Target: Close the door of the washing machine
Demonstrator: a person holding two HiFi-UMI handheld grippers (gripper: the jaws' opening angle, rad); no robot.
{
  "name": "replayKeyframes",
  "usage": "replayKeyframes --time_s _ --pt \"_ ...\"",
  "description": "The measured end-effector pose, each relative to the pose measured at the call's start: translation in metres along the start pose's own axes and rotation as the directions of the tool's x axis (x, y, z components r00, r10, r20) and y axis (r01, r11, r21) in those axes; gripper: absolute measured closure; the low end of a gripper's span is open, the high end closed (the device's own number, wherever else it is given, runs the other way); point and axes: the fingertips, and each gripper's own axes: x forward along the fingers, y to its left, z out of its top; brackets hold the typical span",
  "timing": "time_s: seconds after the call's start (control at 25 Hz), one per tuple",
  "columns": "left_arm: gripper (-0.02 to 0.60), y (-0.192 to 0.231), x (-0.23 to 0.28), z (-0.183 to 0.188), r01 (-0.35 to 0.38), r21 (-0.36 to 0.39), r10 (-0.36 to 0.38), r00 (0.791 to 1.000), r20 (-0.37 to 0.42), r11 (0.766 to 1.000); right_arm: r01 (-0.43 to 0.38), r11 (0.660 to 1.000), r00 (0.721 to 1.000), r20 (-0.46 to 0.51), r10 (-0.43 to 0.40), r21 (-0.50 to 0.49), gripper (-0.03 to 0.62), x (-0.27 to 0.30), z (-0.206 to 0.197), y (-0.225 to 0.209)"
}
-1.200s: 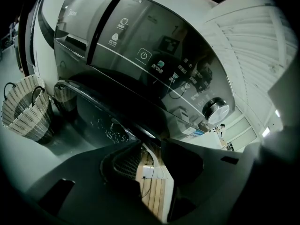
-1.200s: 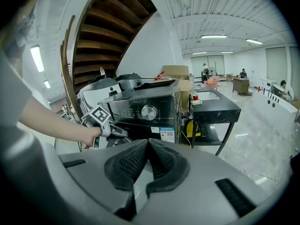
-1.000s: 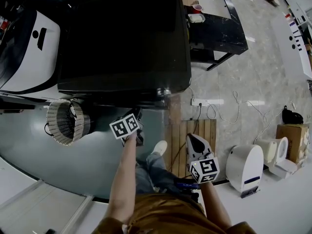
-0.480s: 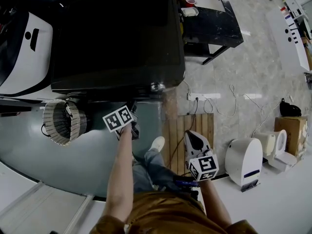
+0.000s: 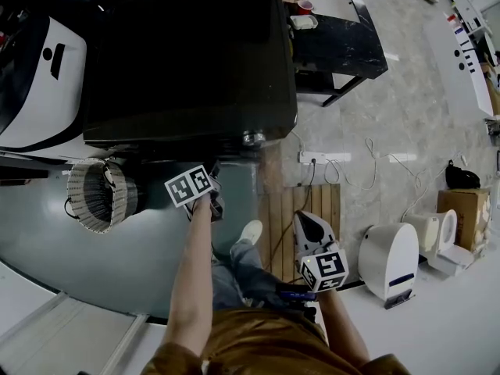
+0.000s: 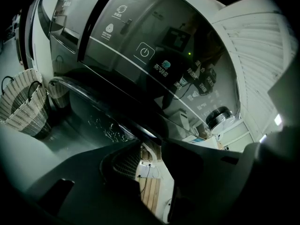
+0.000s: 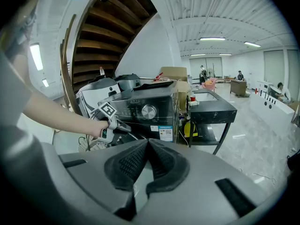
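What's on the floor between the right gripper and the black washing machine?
A wooden slatted board on the floor, just ahead of the right gripper; head view shows it.

The washer (image 5: 187, 61) is glossy black, its panel icons white. Left of centre, the basket (image 5: 98, 195) is woven in pale and dark bands. Upper right, the table (image 5: 344, 45) is black — its cup (image 5: 304, 6) red. The floor (image 5: 391, 131) is pale marbled grey; the slats (image 5: 305, 209) light wood. The right gripper (image 7: 146, 142) is grey, its pads (image 7: 126, 165) black and ribbed.
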Motion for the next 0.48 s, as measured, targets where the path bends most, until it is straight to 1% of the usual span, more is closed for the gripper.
replayKeyframes --time_s 0.08,0.2,0.32,0.48 --pt "0.425 0.0 -0.001 0.0 -0.003 0.016 0.003 1.0 -0.011 1.0 0.002 1.0 1.0 0.002 -0.002 -0.003 0.583 -0.002 0.001 0.003" --pt "0.43 0.0 -0.003 -0.003 -0.019 0.092 0.023 0.999 -0.038 0.996 0.007 1.0 1.0 0.004 -0.007 -0.004 0.582 -0.006 0.002 0.006" --pt "0.434 -0.003 -0.007 -0.004 -0.02 0.172 0.029 0.998 -0.054 0.985 0.011 1.0 1.0 0.014 -0.011 -0.005 0.583 -0.007 0.005 0.011" --pt "0.448 -0.005 -0.023 0.001 -0.023 0.263 0.035 0.998 -0.043 0.964 0.017 1.0 0.999 0.033 -0.017 -0.01 0.582 -0.01 0.012 0.021"
